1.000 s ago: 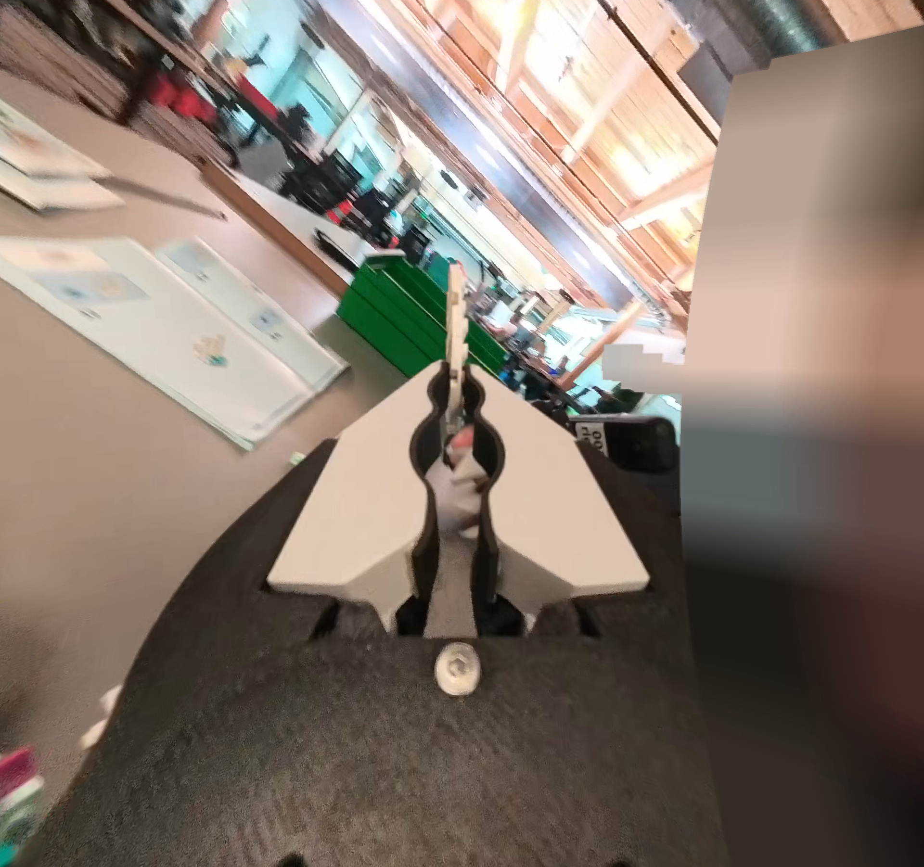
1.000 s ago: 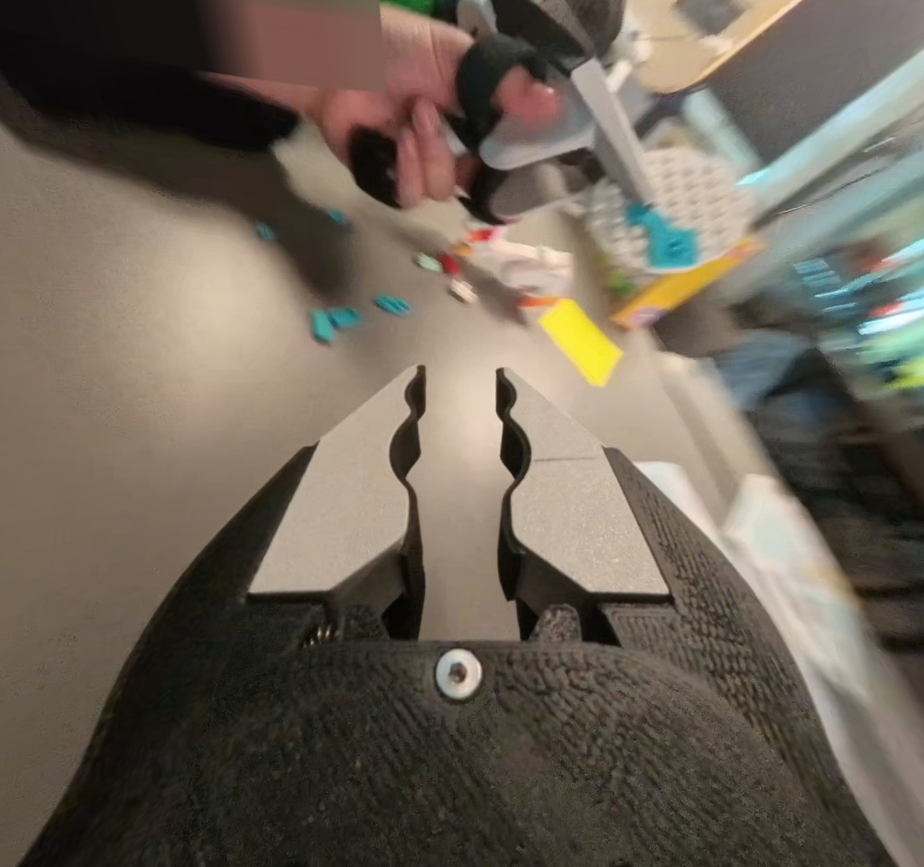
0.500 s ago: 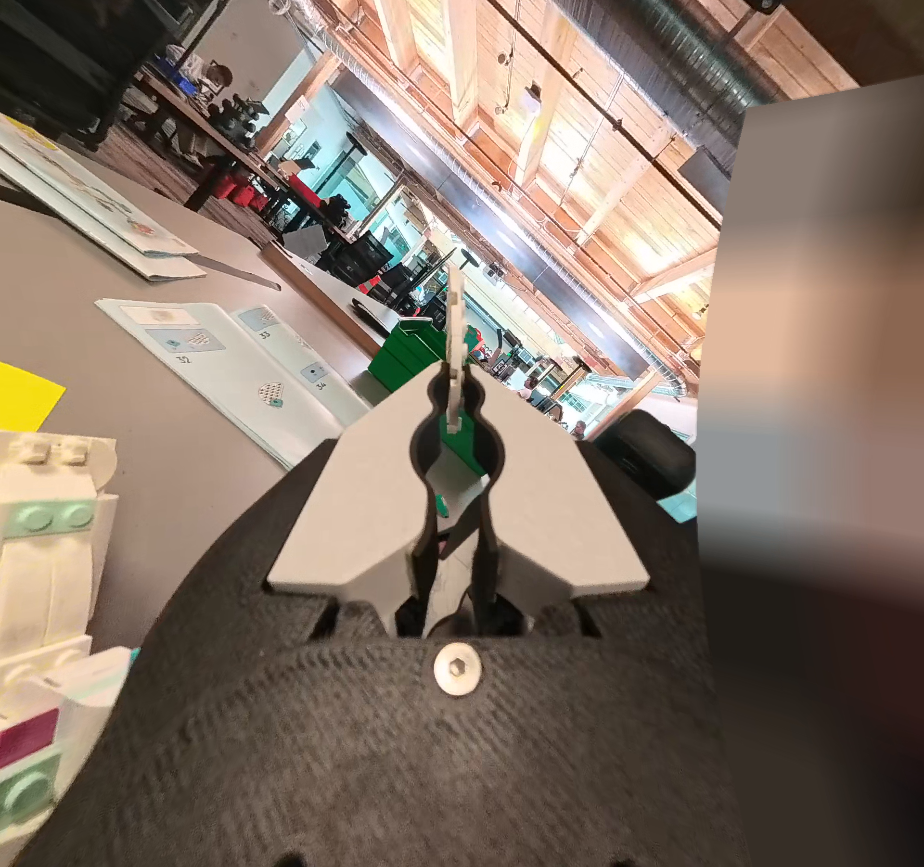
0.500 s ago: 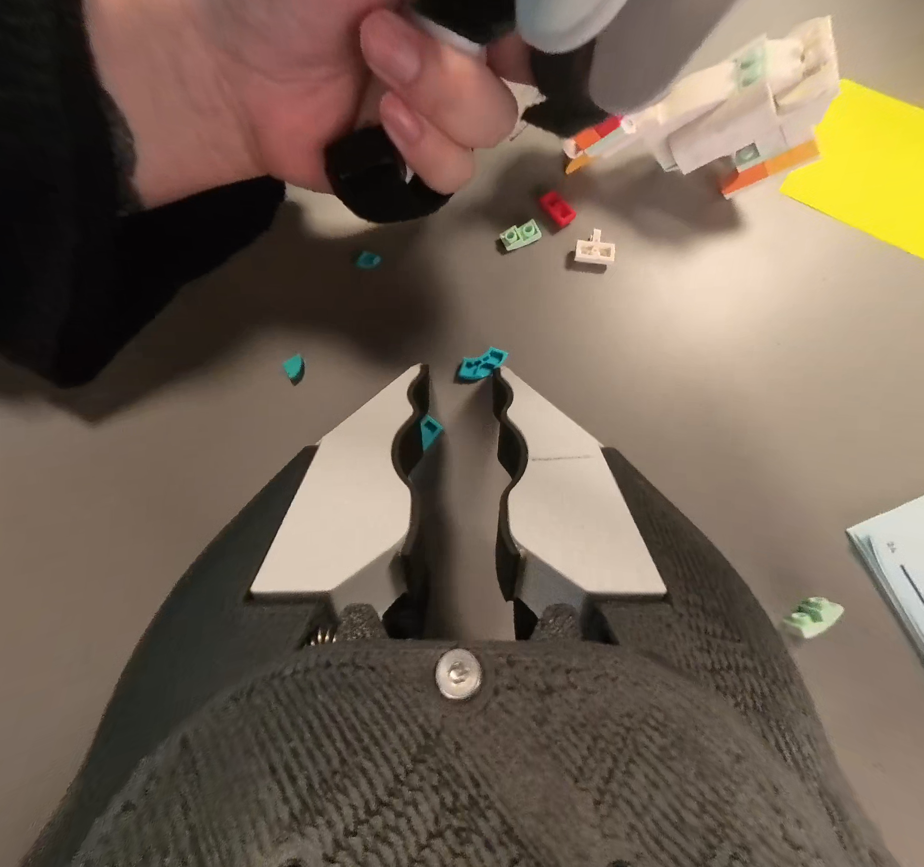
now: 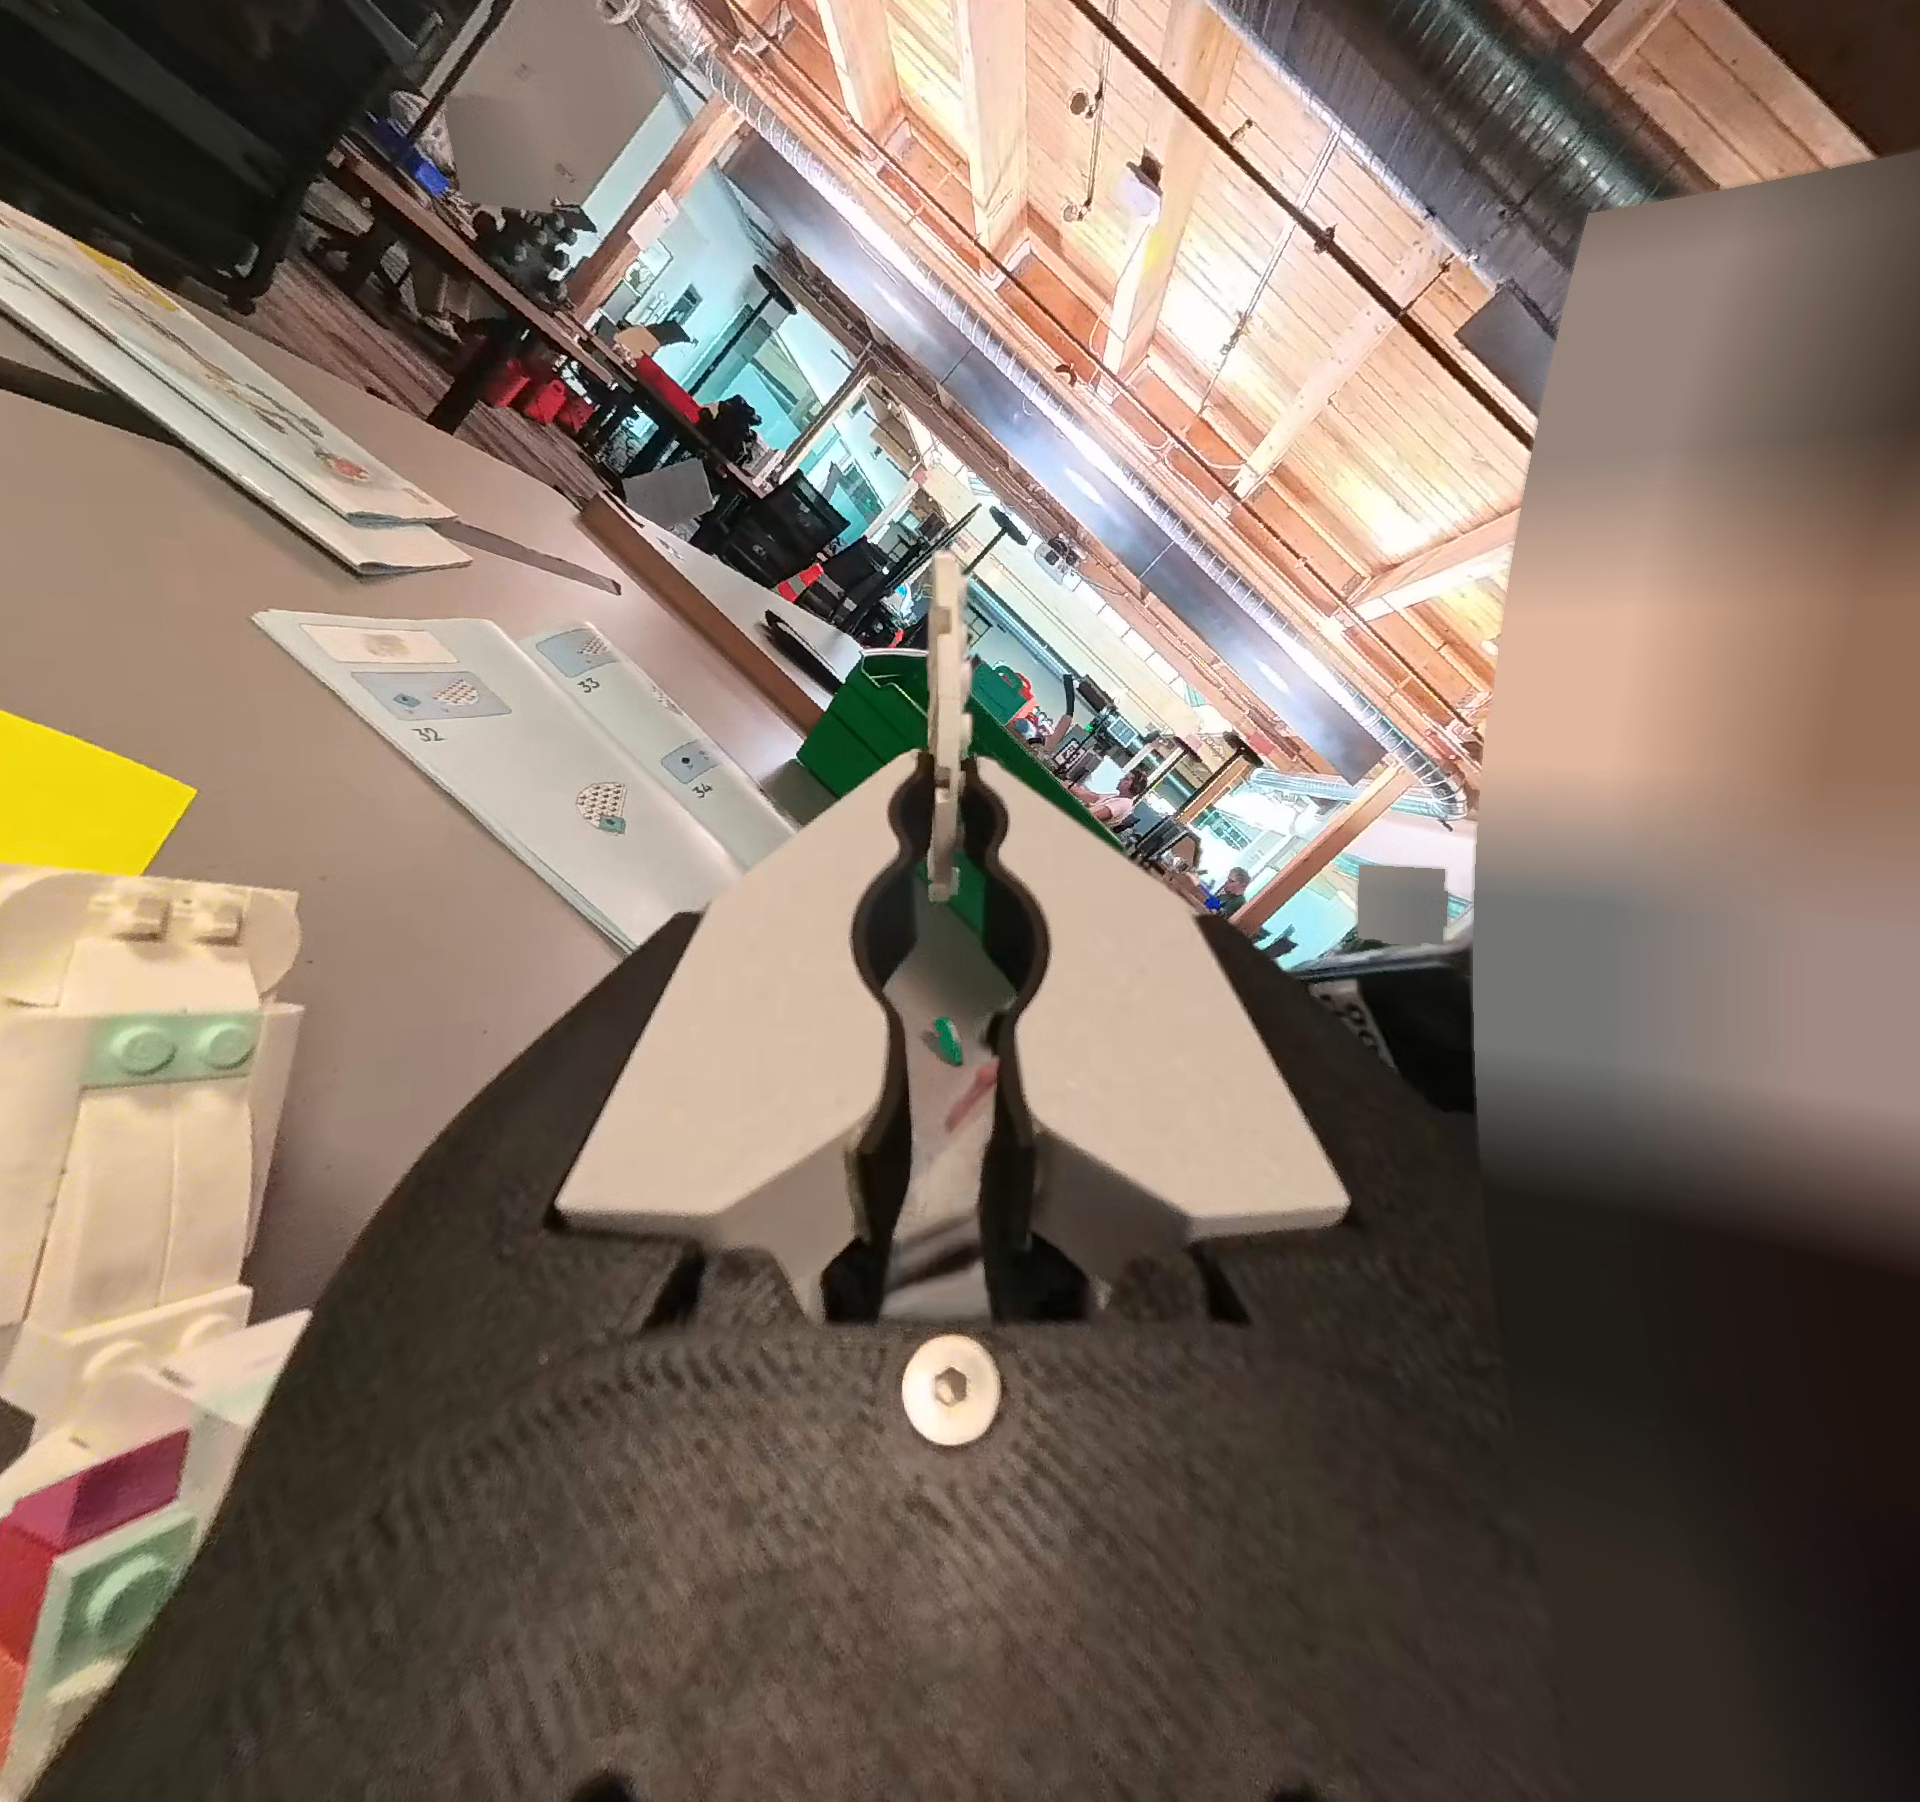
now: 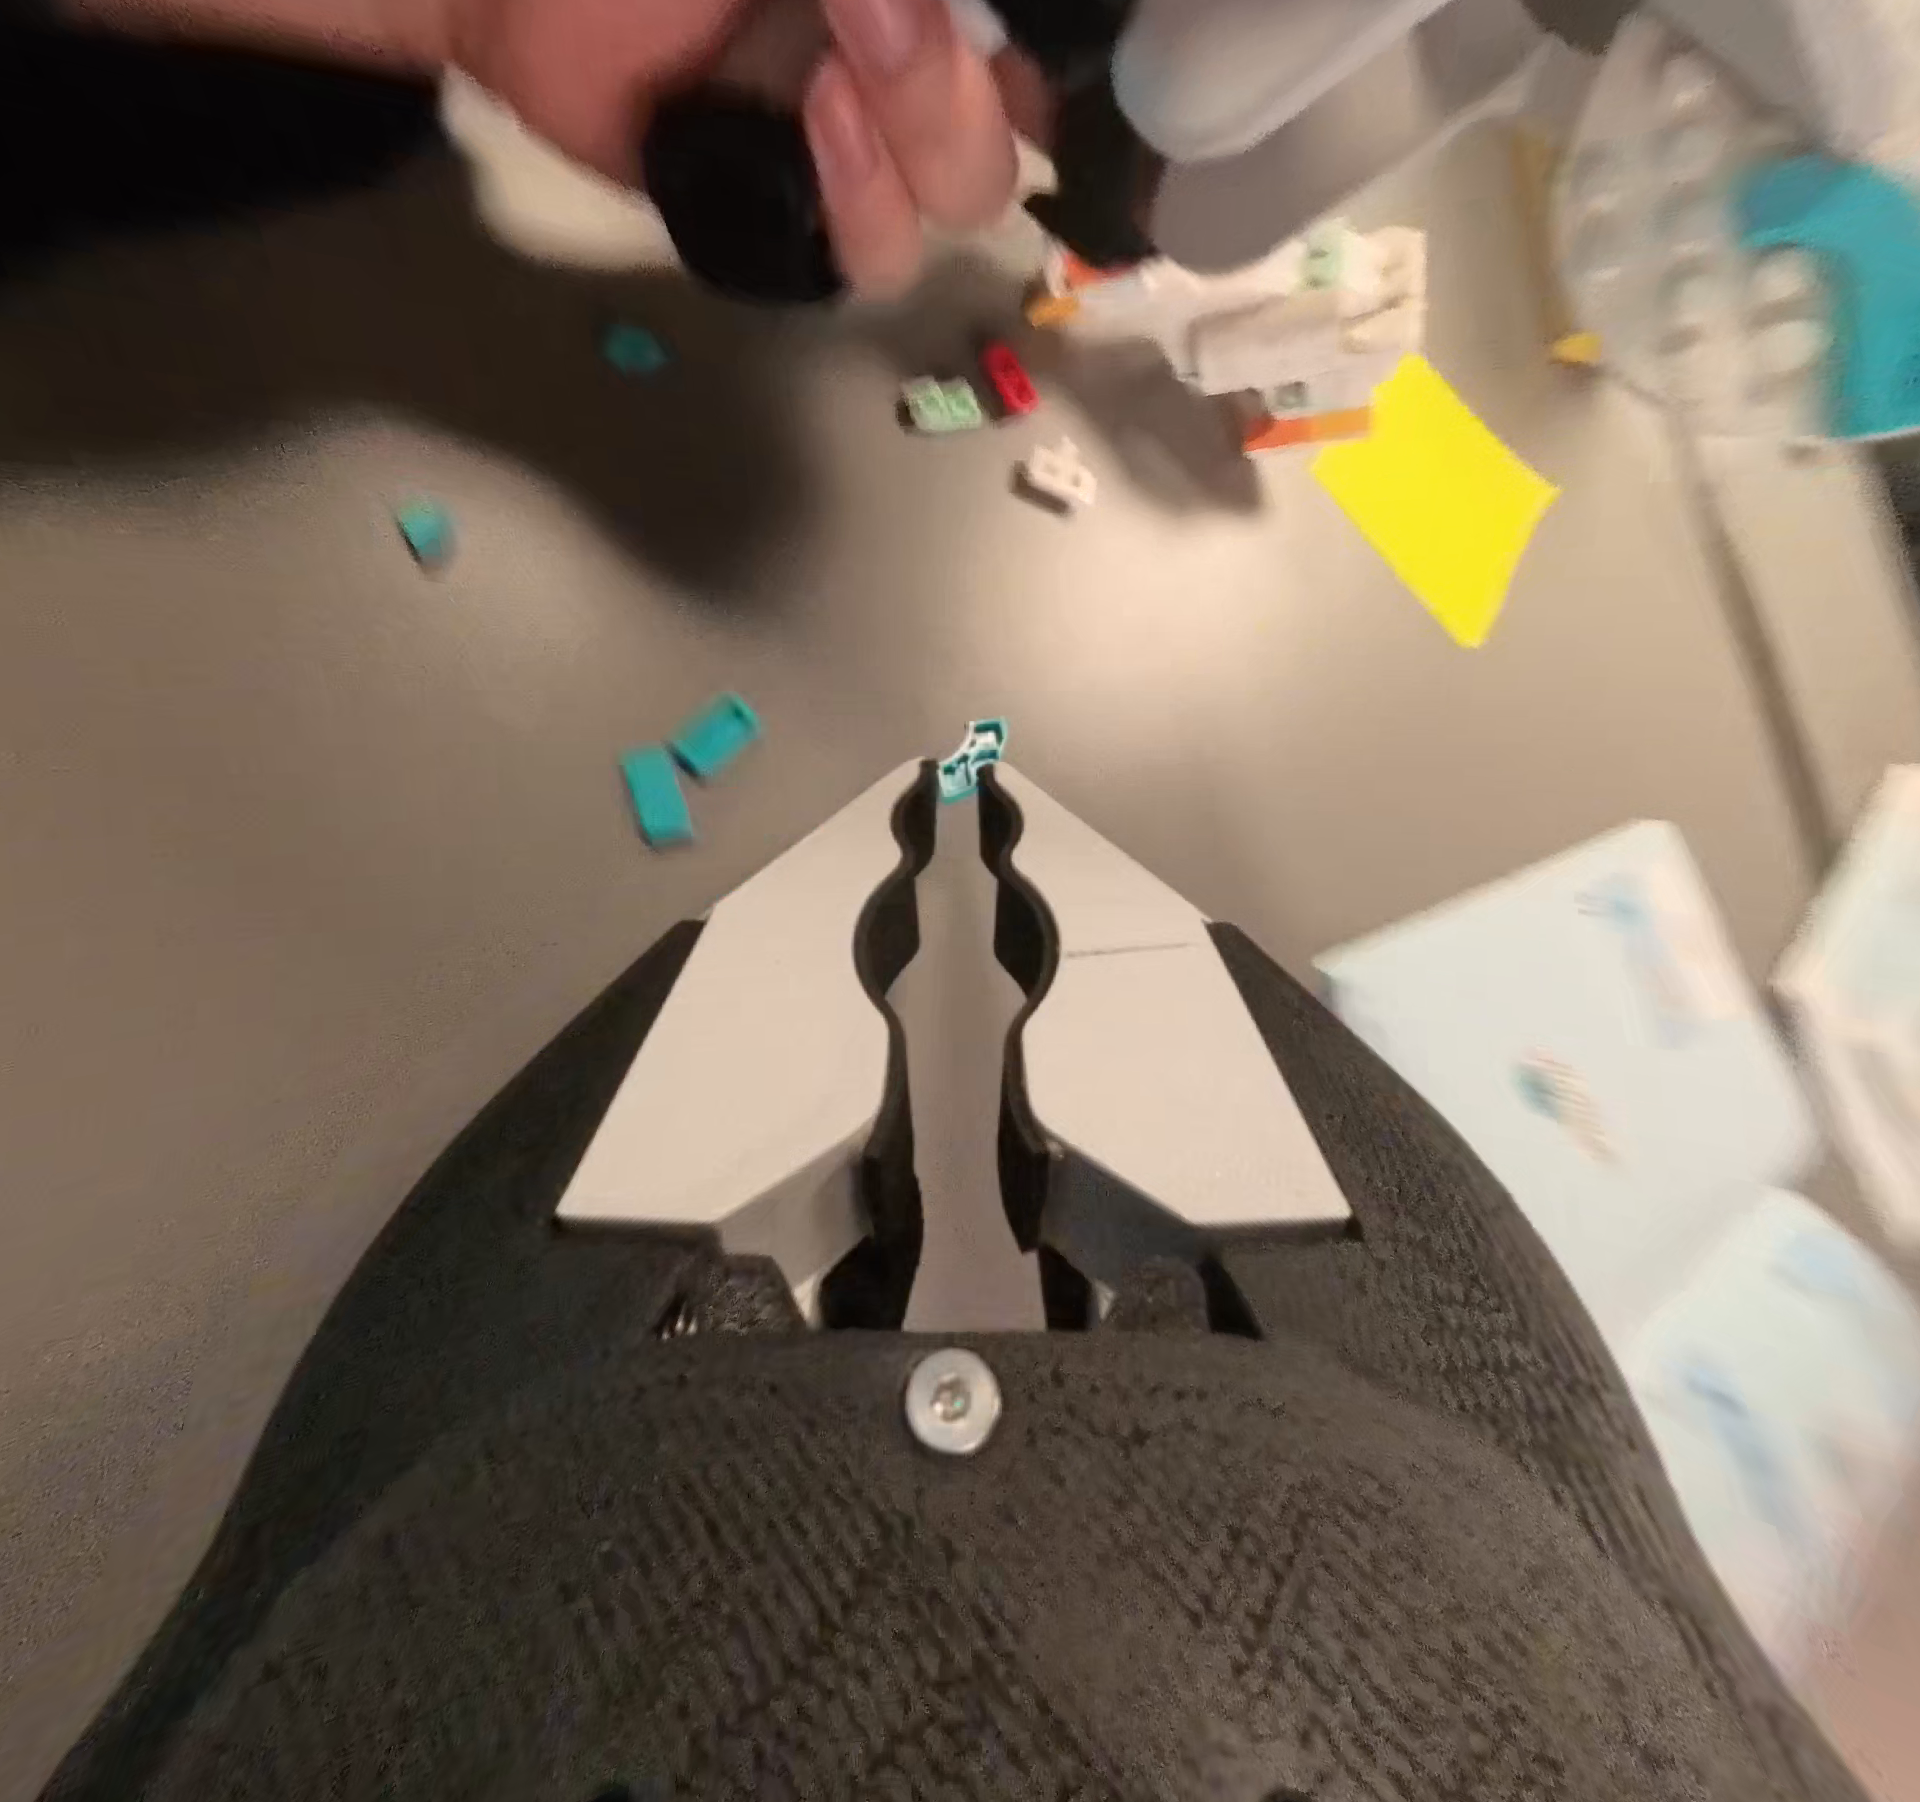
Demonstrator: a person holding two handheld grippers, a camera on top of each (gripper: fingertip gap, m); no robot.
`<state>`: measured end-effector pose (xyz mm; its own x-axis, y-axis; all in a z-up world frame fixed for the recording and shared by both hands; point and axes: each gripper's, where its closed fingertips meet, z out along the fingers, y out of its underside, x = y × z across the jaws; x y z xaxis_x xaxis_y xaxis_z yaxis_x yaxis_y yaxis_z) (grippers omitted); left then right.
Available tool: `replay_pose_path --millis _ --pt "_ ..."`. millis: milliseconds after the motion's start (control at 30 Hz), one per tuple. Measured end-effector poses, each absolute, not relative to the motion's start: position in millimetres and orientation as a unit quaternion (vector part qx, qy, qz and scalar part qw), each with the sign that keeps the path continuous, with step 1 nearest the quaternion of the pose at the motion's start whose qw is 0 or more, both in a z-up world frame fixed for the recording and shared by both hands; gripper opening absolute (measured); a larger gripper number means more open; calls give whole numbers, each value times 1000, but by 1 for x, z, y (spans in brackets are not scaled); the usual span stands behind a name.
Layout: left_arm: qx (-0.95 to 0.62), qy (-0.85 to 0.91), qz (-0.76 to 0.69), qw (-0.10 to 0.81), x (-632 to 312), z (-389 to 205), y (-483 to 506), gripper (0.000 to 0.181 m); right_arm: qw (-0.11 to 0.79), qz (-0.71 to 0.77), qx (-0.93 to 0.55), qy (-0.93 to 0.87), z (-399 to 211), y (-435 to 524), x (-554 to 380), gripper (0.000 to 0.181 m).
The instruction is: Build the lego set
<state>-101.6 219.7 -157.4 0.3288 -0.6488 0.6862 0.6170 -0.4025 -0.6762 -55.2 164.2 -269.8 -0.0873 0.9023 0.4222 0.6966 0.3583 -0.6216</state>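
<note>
My left gripper [image 5: 948, 776] is shut on a thin white lego plate [image 5: 948, 672], held on edge and raised above the table. That plate also shows in the right wrist view [image 6: 1662, 183], with a teal piece [image 6: 1829, 277] on it. My right gripper [image 6: 954, 778] is shut on a small teal lego piece [image 6: 971, 755] at its tips, just above the grey table [image 6: 260, 921]. A white lego build with mint, orange and magenta parts lies close at the left in the left wrist view [image 5: 135, 1108] and far across the table in the right wrist view [image 6: 1288, 339].
Loose teal pieces [image 6: 686, 765], a mint piece [image 6: 940, 402], a red piece [image 6: 1010, 379] and a white piece [image 6: 1060, 476] lie scattered. A yellow sheet [image 6: 1434, 495] lies by the build. Open instruction booklets [image 5: 499, 744] [image 6: 1558, 1046] lie nearby. A hand [image 6: 748, 69] holds the left gripper. My hands' fingertips stand some 12 centimetres from each other.
My right gripper has shut on a small teal piece and lifted it off the table. My left gripper has stayed shut on the white plate, and its view has barely shifted.
</note>
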Motion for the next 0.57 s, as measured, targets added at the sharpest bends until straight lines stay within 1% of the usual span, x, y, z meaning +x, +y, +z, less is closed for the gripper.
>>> replay_pose_path --millis 100,200,300,367,400,533,567 --pt "-602 17 -589 539 -96 -157 218 4 417 -76 -415 -805 -263 195 -14 6" --pt "-607 31 -600 520 -82 -159 216 4 361 -280 -213 -864 -264 208 19 6" --pt "-614 53 -619 486 -62 -163 210 3 280 -395 -20 -875 -274 205 39 5" --pt "-633 70 -618 462 -50 -171 208 3 243 -419 81 -871 -283 196 46 5" --pt "-644 80 -614 449 -44 -175 206 3 230 -413 104 -875 -288 191 50 2" --pt "-666 103 -618 406 -28 -186 200 3 194 -381 144 -892 -289 175 57 0" --pt "-667 105 -621 397 -26 -188 198 3 186 -365 130 -903 -288 170 60 8"
